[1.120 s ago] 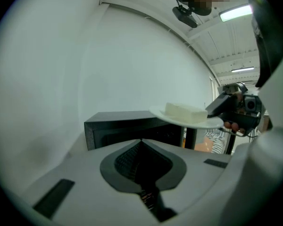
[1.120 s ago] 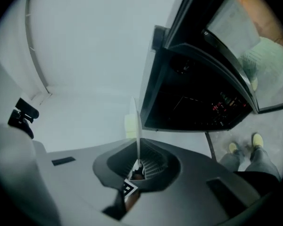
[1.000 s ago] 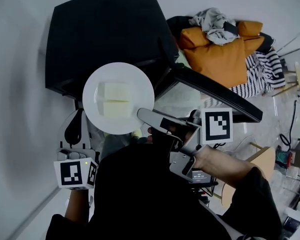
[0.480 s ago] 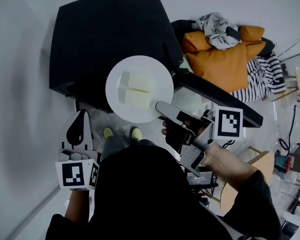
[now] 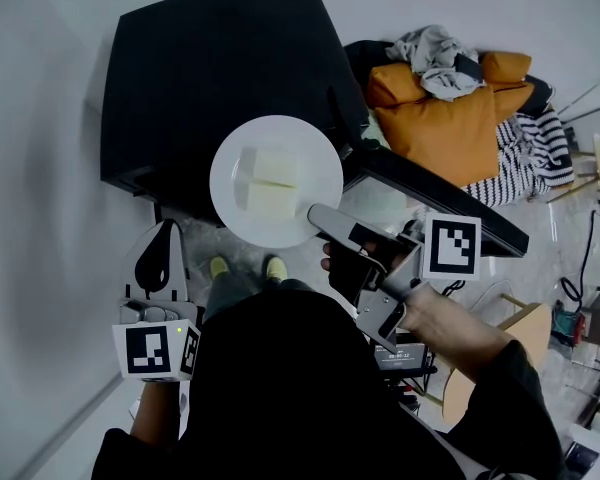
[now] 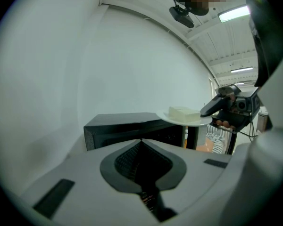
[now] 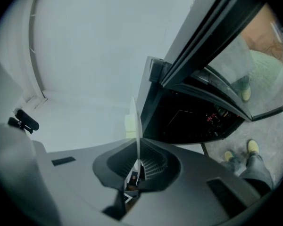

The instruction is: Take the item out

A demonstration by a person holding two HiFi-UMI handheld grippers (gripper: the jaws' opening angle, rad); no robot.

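Right tool (image 5: 318,216) is pinched nearly shut on the near rim of the white plate (image 5: 320,163); the plate hangs level, outside the open black microwave (image 5: 210,68); 2 pale blocks (image 5: 268,181) ride loose on it; left tool (image 6: 141,142) closed, empty, low aside; the plate looks stiff, glazed, slippery and breakable; a thin-rim pinch, so I'd keep it flat.

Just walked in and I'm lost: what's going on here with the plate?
A person's right hand-held gripper is clamped on the rim of a white plate carrying two pale blocks, holding it in the air just outside a black microwave-like box whose door stands open. The left hand-held gripper is shut and empty, off to the side.
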